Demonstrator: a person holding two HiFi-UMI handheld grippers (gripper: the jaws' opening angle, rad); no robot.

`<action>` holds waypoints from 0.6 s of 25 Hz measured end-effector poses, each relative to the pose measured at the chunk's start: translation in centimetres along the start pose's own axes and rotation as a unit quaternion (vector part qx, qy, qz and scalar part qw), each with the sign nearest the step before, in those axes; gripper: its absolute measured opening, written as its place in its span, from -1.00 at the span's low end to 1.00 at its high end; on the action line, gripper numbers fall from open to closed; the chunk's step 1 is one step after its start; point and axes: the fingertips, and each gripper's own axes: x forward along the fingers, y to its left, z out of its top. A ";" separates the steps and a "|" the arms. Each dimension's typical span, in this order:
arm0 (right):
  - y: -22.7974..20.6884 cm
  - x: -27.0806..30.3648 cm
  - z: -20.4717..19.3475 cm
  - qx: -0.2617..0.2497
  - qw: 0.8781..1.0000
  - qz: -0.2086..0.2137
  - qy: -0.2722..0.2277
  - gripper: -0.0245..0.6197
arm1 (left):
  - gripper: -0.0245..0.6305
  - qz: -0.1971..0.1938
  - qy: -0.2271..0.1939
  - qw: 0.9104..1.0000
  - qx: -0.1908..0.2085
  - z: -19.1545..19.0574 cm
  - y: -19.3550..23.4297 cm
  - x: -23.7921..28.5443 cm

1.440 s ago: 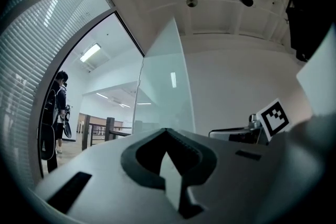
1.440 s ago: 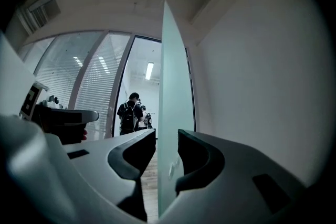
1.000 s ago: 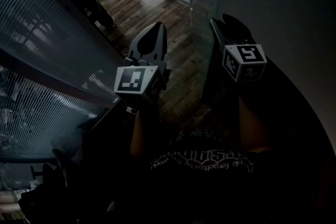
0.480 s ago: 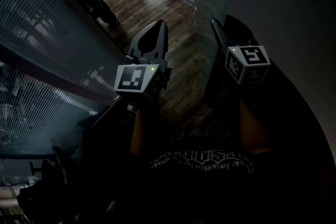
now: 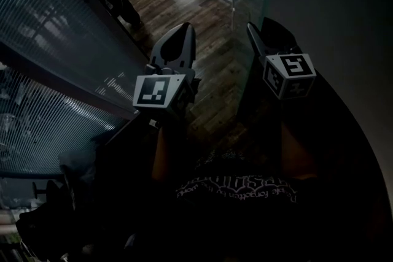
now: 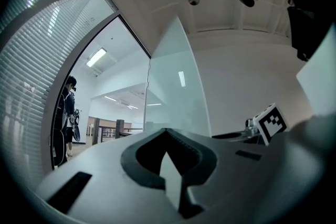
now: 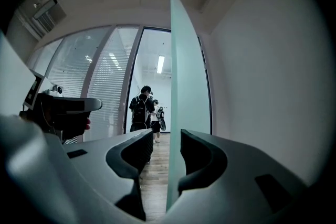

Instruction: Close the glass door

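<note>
Two grippers point toward the far side, level and side by side above the wood floor [image 5: 212, 64] in the dim head view. They are the left gripper [image 5: 183, 30] and the right gripper [image 5: 261, 26], each held out on a forearm [image 5: 167, 153] that rises from the near edge.

Only the right gripper view shows the free edge of the glass door [image 7: 181, 86] standing upright between that gripper's parted jaws. The edge sits just beside the right jaw, with a clear gap to the left one, and we cannot tell whether it touches. The left gripper view shows its jaws meeting at the tips, with nothing held between them and the door beyond.

We count one door, two grippers and two people [image 7: 140, 110] in the far doorway.
</note>
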 end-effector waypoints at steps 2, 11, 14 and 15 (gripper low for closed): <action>0.3 0.1 0.0 0.000 1.000 0.005 0.000 -0.48 | -0.94 0.008 0.000 1.000 0.003 0.1 0.3 -0.4; 2.3 1.7 0.0 -0.003 0.999 0.037 0.003 -0.48 | -0.94 0.042 -0.002 0.999 0.018 1.1 2.0 -2.2; 3.4 2.5 0.2 -0.007 0.999 0.045 0.009 -0.48 | -0.94 0.052 -0.006 0.998 0.022 2.1 2.9 -2.4; 3.7 2.7 0.3 -0.008 0.999 0.049 0.009 -0.48 | -0.94 0.056 -0.009 0.998 0.024 2.5 3.3 -2.6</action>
